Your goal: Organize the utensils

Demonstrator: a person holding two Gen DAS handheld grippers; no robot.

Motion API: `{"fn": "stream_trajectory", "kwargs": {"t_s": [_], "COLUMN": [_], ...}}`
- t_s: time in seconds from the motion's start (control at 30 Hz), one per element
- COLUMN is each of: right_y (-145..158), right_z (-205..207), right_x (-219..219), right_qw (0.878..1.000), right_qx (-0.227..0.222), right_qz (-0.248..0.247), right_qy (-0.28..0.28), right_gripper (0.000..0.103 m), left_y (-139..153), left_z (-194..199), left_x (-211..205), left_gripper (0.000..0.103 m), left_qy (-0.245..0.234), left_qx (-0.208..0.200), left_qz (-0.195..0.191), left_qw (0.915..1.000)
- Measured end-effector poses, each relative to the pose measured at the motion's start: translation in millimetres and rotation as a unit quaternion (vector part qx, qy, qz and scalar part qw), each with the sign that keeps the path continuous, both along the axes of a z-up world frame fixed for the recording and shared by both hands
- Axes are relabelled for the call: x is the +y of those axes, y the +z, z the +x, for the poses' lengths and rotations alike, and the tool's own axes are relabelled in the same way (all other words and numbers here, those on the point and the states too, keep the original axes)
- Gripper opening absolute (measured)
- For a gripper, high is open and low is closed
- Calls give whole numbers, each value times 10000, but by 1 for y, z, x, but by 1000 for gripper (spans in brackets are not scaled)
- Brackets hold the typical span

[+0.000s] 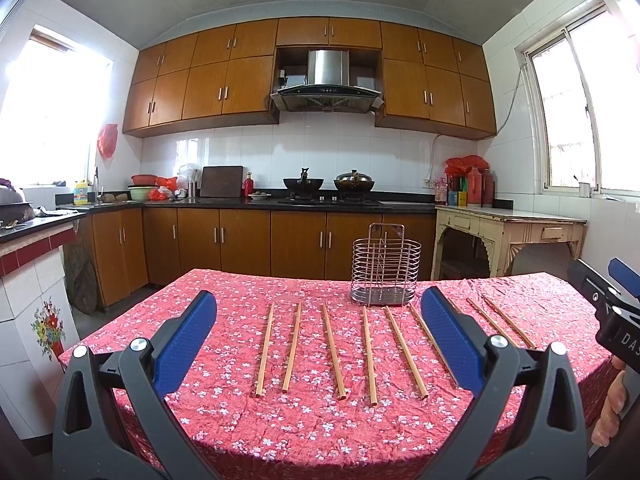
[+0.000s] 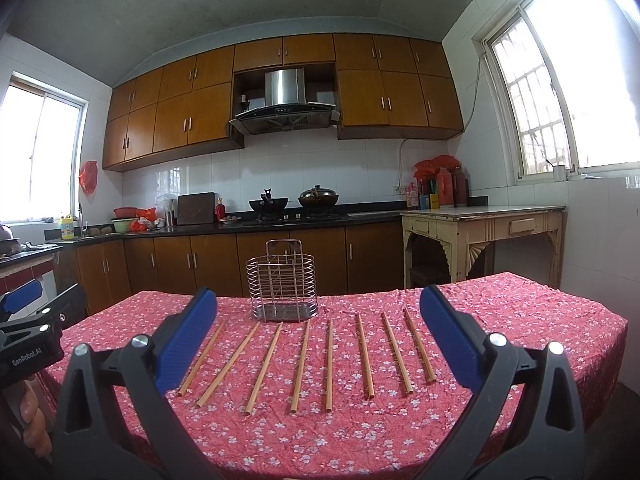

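A home kitchen: brown wooden cabinets (image 1: 208, 80) run along the far wall above and below a dark counter (image 1: 256, 202), with a steel range hood (image 1: 327, 80) over a stove carrying two woks (image 1: 354, 182). White tiles cover the walls, windows (image 2: 560, 92) light both sides, and a floral cloth covers the near tabletop (image 2: 360, 432).

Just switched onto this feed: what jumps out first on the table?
A row of eight wooden chopsticks lies fanned across the red floral tablecloth, ends toward the cameras. Behind them, near the far edge, stands an empty wire utensil holder. Both the left gripper and right gripper are open, holding nothing.
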State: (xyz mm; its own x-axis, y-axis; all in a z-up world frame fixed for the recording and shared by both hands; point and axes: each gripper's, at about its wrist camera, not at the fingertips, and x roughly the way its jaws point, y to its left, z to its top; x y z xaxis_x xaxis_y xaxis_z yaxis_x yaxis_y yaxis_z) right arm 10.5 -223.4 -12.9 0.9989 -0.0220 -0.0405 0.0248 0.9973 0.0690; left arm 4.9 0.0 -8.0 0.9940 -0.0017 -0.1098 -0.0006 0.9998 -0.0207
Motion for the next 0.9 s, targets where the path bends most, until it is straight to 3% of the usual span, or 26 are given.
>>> {"fn": "stream_trajectory", "kwargs": {"t_s": [0.47,0.67,0.9], "right_y": [-8,-23,-66], "right_z": [13,42,109], "right_x": [-3,-34,-87], "right_qw": [9999,9973,9798], "right_qx": [142,606,1742], "right_qz": [60,305,556], "right_qy": [20,-297,-814], "right_gripper": [99,98,64], "left_y": [-4,-15,-33], "left_z": [8,28,59], "left_x": [0,11,33], "left_gripper": [101,101,101], "left_qy": [122,288,608], "left_qx": [139,515,1136], "left_qz": [-10,-127,-213], "left_qw": [9998,9982,9914]}}
